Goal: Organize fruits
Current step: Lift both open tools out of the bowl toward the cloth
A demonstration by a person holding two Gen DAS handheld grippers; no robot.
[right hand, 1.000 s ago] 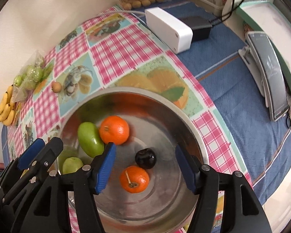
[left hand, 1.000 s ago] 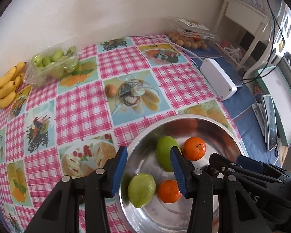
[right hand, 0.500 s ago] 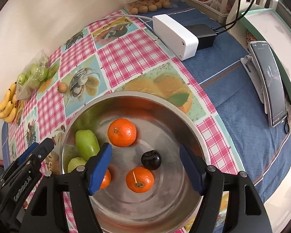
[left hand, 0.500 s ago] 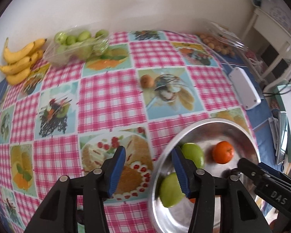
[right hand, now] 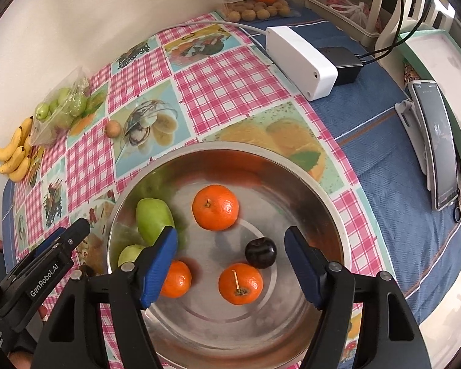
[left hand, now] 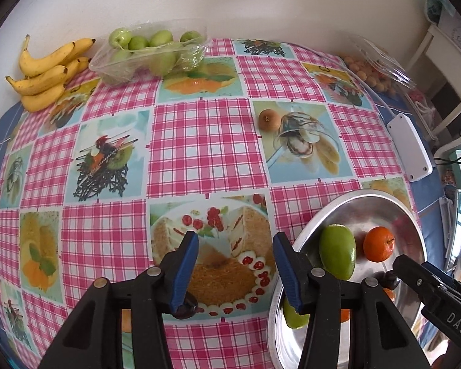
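Left wrist view: the left gripper hangs spread and empty over the checked tablecloth, just outside the steel bowl at the table's near right edge. Judging by that, it is turned toward loose fruit. A small brown fruit lies alone mid-table, with open cloth all around for an approach. Bananas and a clear tray of green fruit sit along the far edge by the wall.

Right wrist view: the right gripper is spread over the bowl, pinching nothing. Below lie three mandarins, two green fruits and a dark plum, gathered there as sorted. The bowl's rim crowds the near edge; a white box bounds the cloth's far right.
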